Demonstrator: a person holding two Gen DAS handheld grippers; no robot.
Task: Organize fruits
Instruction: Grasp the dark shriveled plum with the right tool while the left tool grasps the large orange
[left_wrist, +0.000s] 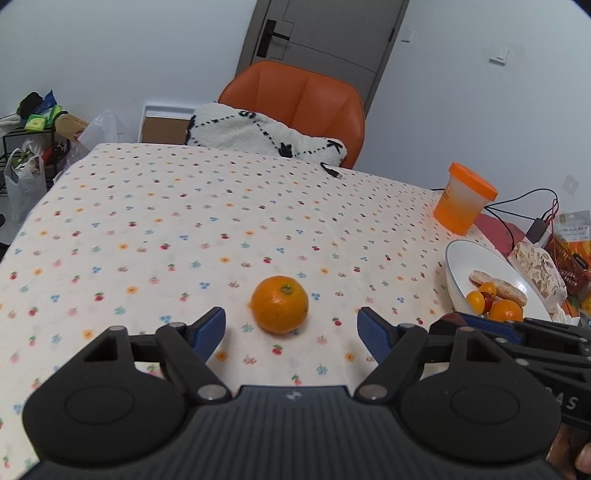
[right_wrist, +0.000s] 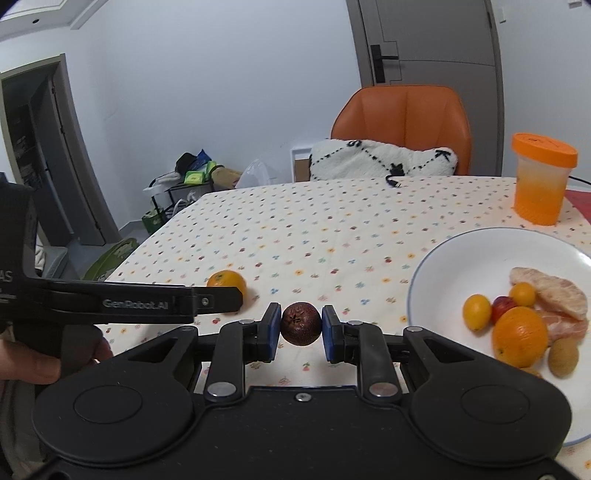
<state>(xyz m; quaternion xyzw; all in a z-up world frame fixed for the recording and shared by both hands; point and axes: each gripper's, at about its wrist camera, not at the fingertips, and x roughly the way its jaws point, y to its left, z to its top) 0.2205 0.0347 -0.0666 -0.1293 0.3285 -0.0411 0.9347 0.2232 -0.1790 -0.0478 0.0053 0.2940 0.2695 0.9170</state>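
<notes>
Two grippers are working here: the right gripper (right_wrist: 300, 329) is clamping a dark brown round fruit (right_wrist: 300, 324) between its blue pads, holding it above the tablecloth (right_wrist: 295, 229), while the left gripper (left_wrist: 291, 332) is hanging with jaws wide apart. One loose orange (left_wrist: 279, 304) is sitting on the cloth straight ahead of the left gripper, just beyond its fingertips and centred in the gap. White bowl (right_wrist: 461, 243) with the other fruits is lying to the right, nearer the right gripper, so the held fruit is likely heading there.
</notes>
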